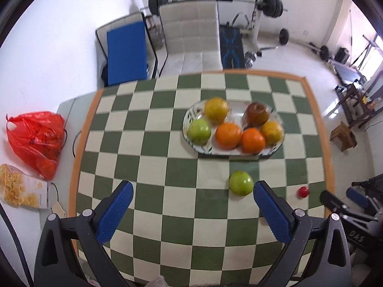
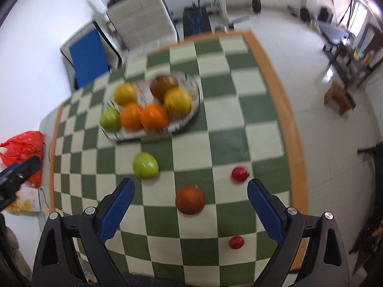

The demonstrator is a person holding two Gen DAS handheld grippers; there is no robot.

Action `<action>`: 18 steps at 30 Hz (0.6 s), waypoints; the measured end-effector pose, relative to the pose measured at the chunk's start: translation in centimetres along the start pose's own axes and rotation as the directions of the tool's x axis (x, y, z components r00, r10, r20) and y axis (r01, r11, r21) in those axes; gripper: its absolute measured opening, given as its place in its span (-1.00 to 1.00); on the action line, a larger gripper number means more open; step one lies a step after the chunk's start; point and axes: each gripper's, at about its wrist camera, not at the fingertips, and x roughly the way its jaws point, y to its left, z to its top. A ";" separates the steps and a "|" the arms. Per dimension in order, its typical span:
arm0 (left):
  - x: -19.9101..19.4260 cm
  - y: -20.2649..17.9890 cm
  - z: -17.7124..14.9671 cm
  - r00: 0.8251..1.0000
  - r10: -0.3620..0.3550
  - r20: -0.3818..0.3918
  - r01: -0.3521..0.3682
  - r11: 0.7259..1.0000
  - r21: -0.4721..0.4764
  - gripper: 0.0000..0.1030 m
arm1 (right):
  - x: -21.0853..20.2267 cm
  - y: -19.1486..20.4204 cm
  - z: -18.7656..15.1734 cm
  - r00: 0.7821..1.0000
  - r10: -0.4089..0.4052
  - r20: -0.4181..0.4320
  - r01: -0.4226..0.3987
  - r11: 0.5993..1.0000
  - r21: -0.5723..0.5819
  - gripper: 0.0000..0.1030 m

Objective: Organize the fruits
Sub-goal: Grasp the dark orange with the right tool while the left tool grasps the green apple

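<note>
In the left wrist view the wide, empty left claw point(image 1: 192, 192) has the loose green apple point(image 1: 241, 183) just inside its right finger, lower centre; in the right wrist view the wide, empty right claw point(image 2: 190, 191) frames the red-brown apple point(image 2: 189, 199), evidently nearer it.

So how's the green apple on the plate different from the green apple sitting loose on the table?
The plated green apple sits at the left end of the oval plate, touching an orange; the loose green apple rests alone on the checkered tablecloth, nearer the cameras. The plated one is already sorted, the loose one is not. Both are green, shiny and similar in size.
</note>
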 end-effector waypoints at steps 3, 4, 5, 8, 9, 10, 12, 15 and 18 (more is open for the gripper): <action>3.7 -0.4 0.0 0.996 0.006 -0.084 -0.006 1.000 0.001 1.00 | 5.8 -1.3 -0.8 0.993 0.032 -0.111 -0.027 0.998 0.053 0.84; 4.9 -0.6 0.0 0.994 0.016 -0.112 -0.016 1.000 0.002 1.00 | 7.7 -1.6 -1.2 0.988 0.043 -0.150 -0.032 0.997 0.073 0.82; 6.4 -0.9 0.1 0.989 0.012 -0.148 -0.012 1.000 0.004 1.00 | 9.0 -1.7 -1.4 0.983 0.056 -0.173 -0.042 0.996 0.084 0.79; 9.9 -1.8 0.2 0.970 -0.015 -0.244 0.014 1.000 -0.006 1.00 | 12.5 -2.1 -2.2 0.969 0.082 -0.235 -0.056 0.992 0.114 0.59; 11.0 -2.2 0.3 0.961 -0.034 -0.276 0.031 0.999 -0.015 1.00 | 13.5 -2.1 -2.4 0.962 0.098 -0.253 -0.068 0.990 0.124 0.56; 12.2 -2.6 0.4 0.950 -0.054 -0.307 0.049 0.998 -0.026 1.00 | 14.3 -2.2 -2.6 0.958 0.107 -0.266 -0.072 0.988 0.136 0.46; 14.3 -3.5 0.4 0.928 -0.093 -0.362 0.080 0.996 -0.051 1.00 | 15.6 -2.2 -2.9 0.949 0.127 -0.288 -0.087 0.985 0.148 0.26; 17.2 -4.9 0.5 0.892 -0.141 -0.429 0.117 0.990 -0.082 1.00 | 16.9 -1.9 -3.4 0.944 0.126 -0.306 -0.087 0.987 0.139 0.15; 19.5 -6.4 0.4 0.859 -0.177 -0.480 0.154 0.984 -0.087 0.99 | 17.2 -1.5 -3.5 0.943 0.122 -0.308 -0.086 0.988 0.127 0.15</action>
